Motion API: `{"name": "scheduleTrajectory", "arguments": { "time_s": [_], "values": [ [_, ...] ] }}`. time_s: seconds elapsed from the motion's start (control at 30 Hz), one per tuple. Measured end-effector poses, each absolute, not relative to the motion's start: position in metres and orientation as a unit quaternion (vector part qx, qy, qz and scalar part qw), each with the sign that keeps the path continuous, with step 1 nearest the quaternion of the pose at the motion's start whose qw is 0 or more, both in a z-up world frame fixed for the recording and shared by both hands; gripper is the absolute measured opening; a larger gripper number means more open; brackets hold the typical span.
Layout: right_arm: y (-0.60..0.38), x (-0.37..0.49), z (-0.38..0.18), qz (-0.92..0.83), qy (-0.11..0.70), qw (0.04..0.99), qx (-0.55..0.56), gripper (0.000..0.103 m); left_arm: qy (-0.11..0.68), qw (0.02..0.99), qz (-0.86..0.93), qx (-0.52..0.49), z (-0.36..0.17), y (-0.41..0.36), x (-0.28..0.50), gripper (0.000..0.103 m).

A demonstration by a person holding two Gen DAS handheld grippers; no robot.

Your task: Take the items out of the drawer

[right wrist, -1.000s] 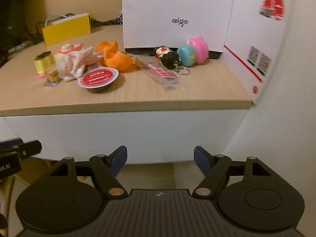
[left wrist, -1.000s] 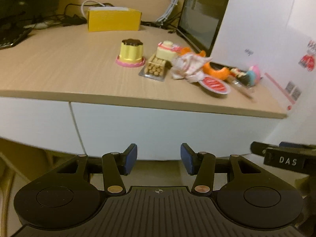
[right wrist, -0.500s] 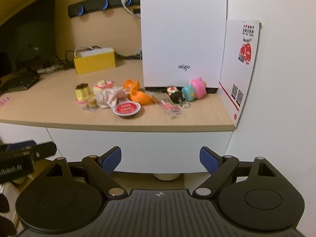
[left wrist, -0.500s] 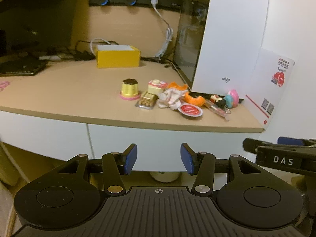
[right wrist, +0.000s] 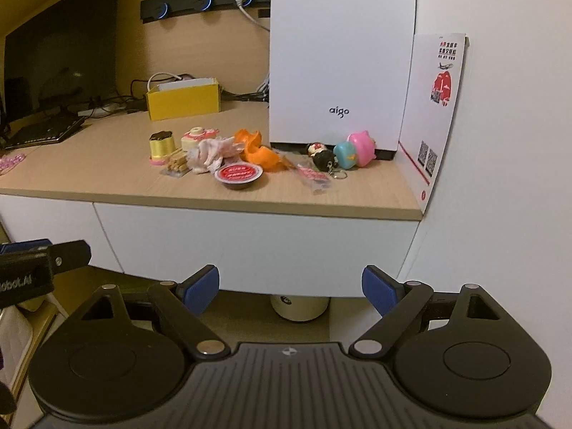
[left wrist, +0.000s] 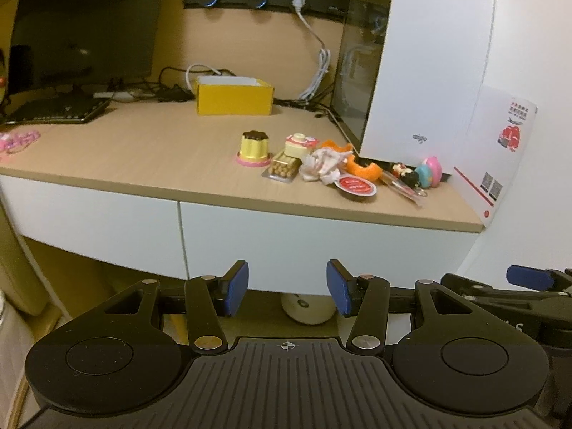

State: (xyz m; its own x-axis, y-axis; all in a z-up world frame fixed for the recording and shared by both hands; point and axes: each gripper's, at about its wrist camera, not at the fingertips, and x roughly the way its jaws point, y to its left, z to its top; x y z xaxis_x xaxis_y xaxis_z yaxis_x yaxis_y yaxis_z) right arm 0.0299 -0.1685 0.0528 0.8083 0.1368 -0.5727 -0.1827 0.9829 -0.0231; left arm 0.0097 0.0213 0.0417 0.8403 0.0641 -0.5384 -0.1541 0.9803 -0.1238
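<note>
A white drawer front (left wrist: 321, 243) (right wrist: 250, 243) sits shut under the wooden desk top (left wrist: 143, 157). On the desk lie small items: a yellow pudding toy (left wrist: 253, 148) (right wrist: 161, 147), a cake toy (left wrist: 297, 144), a crumpled wrapper (left wrist: 321, 164) (right wrist: 211, 153), an orange shell (left wrist: 363, 168) (right wrist: 259, 150), a red-lidded cup (left wrist: 355, 187) (right wrist: 238, 175) and keychain figures (left wrist: 418, 175) (right wrist: 343, 153). My left gripper (left wrist: 287, 287) and right gripper (right wrist: 290, 289) hang open and empty below the drawer, apart from it.
A white computer case (left wrist: 422, 60) (right wrist: 339, 57) stands at the back right of the desk, with a leaflet (right wrist: 434, 114) against the wall. A yellow box (left wrist: 234, 98), a monitor (left wrist: 82, 25) and a keyboard (left wrist: 57, 111) are farther back. A round pale object (right wrist: 300, 305) sits under the desk.
Both grippers have pulled back and away from the desk, so the whole desk and drawer front now show. The right gripper's fingers stand a little wider apart.
</note>
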Motion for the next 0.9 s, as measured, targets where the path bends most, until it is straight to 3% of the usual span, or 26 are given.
{"name": "scheduleTrajectory", "arguments": {
  "time_s": [0.9],
  "values": [
    [-0.156, 0.007, 0.055, 0.109, 0.300, 0.947, -0.029, 0.088, 0.300, 0.952, 0.046, -0.051, 0.041, 0.014, -0.010, 0.052]
  ]
}}
